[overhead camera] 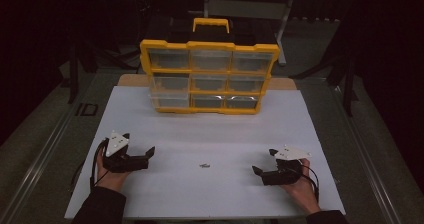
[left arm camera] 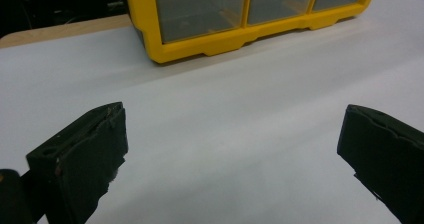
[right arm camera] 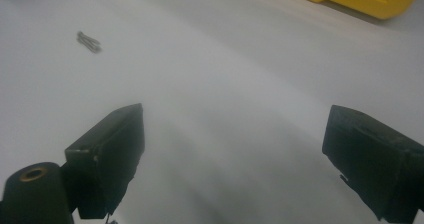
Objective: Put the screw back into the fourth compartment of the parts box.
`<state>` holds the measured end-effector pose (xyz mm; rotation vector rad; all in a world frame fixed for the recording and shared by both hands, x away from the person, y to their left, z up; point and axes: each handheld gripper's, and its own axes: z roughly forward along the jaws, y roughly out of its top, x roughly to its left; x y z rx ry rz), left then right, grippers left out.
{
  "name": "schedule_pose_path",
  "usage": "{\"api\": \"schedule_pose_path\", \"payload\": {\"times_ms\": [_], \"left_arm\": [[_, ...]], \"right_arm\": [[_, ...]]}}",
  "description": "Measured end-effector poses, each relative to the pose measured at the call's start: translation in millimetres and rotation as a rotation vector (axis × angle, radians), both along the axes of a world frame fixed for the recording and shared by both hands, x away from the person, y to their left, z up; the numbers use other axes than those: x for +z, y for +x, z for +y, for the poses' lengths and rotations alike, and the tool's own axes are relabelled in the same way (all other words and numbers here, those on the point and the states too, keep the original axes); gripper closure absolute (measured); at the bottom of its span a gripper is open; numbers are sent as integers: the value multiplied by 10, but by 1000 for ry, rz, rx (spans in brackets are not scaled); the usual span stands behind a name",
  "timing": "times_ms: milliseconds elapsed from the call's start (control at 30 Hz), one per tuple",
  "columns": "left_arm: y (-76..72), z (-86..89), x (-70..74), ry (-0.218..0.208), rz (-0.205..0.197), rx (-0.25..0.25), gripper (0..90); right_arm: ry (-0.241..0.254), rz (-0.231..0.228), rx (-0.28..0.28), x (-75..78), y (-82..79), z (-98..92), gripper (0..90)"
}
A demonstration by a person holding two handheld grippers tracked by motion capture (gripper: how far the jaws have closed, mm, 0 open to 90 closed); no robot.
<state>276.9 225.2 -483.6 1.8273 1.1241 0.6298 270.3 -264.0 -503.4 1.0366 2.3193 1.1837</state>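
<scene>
The white bench [overhead camera: 210,134] spreads before me, with a yellow drawer organizer [overhead camera: 209,76] standing at its far side. My left claw [overhead camera: 142,154] rests near the front left, jaws apart and empty; my right claw [overhead camera: 264,163] at the front right, likewise apart. Between them lies a small metal screw [overhead camera: 203,166].

A white counter [overhead camera: 280,129] is seen across the middle of the frame, with a tan edge exposed at its far side. Grey floor is seen to either side. The room beyond is left in darkness; a pale metal frame [overhead camera: 250,9] is made out at top centre.
</scene>
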Motion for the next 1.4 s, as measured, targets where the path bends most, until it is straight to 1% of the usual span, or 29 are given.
{"api": "schedule_pose_path", "payload": {"times_ms": [133,200,267,400,533,633,700,800,900,1033,1100,1200,1233,1300,1400], "left_arm": [[5,-27,-10,8,1,-5,6],[7,-42,-16,22,-1,-7,6],[11,-44,-20,23,-2,-9,6],[16,-36,-23,28,-4,-6,6],[25,-33,-29,35,-2,-7,6],[32,-39,-35,38,0,-11,6],[33,-44,-38,41,-2,-12,6],[34,-49,-41,46,-1,-15,6],[36,-52,-44,50,0,-18,6],[37,-60,-50,56,3,-21,6],[37,-63,-50,57,2,-22,6],[36,-64,-51,59,2,-24,6],[35,-63,-50,58,1,-24,6],[36,-58,-50,56,2,-23,6],[36,-54,-50,56,2,-22,6]], "right_arm": [[21,6,22,80,24,57,100],[34,-3,31,135,46,110,100],[50,7,49,193,85,187,100],[55,11,101,294,196,405,100],[24,8,161,355,296,670,101],[-10,14,203,362,367,865,101],[-37,21,227,346,427,992,110],[-63,42,251,299,501,1151,111],[-83,63,281,244,546,1291,110],[-134,74,319,155,583,1500,110],[-156,75,333,114,602,1574,110],[-208,86,350,18,650,1699,110],[-216,85,357,-2,665,1721,110],[-231,101,361,-49,690,1779,110],[-264,106,381,-113,708,1845,110]]}}
